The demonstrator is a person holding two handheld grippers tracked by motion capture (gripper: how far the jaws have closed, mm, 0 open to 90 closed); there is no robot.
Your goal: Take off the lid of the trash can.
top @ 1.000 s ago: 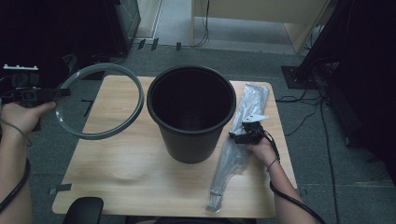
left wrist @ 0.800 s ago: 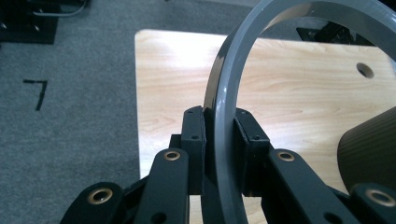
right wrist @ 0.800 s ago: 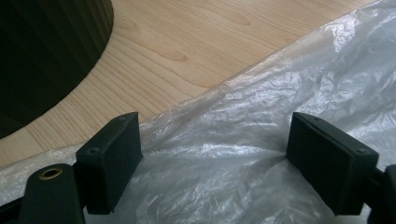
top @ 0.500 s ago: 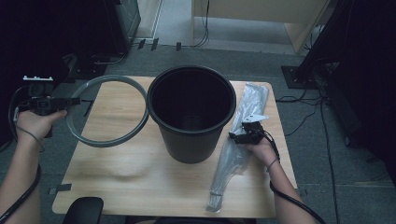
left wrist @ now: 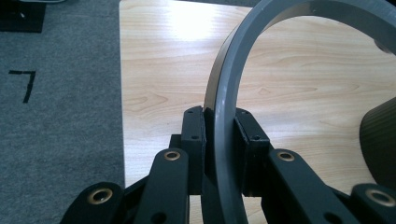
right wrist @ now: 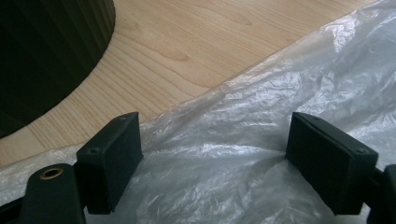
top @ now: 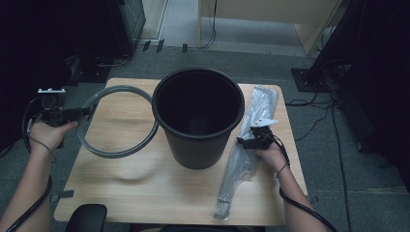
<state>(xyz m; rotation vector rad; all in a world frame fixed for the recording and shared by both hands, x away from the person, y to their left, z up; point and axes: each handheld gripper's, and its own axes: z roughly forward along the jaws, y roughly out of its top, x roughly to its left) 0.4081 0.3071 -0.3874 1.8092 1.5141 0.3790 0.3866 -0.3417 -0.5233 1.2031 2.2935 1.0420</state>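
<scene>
A black ribbed bin [top: 198,140] stands upright in the middle of the wooden table [top: 145,193]. My left gripper [top: 87,112] is shut on the rim of a large grey ring [top: 113,154], holding it just above the table's left side with its far edge close to the bin. In the left gripper view both pads clamp the grey ring [left wrist: 229,107] at my left gripper [left wrist: 222,126]. A crumpled clear plastic bag [top: 241,164] lies long along the table's right side. My right gripper [top: 246,140] stands open over it, its jaws wide around the plastic bag [right wrist: 243,121] at my right gripper [right wrist: 212,158].
Grey carpet [top: 338,159] surrounds the table, with cables and dark stands at the back and right. A black chair top [top: 87,218] sits at the table's near left edge. The bin's wall [right wrist: 46,56] is close to the left of my right gripper.
My left hand has come down and to the right with the ring, which now sits lower and nearer the bin. The right hand and the bag have not moved.
</scene>
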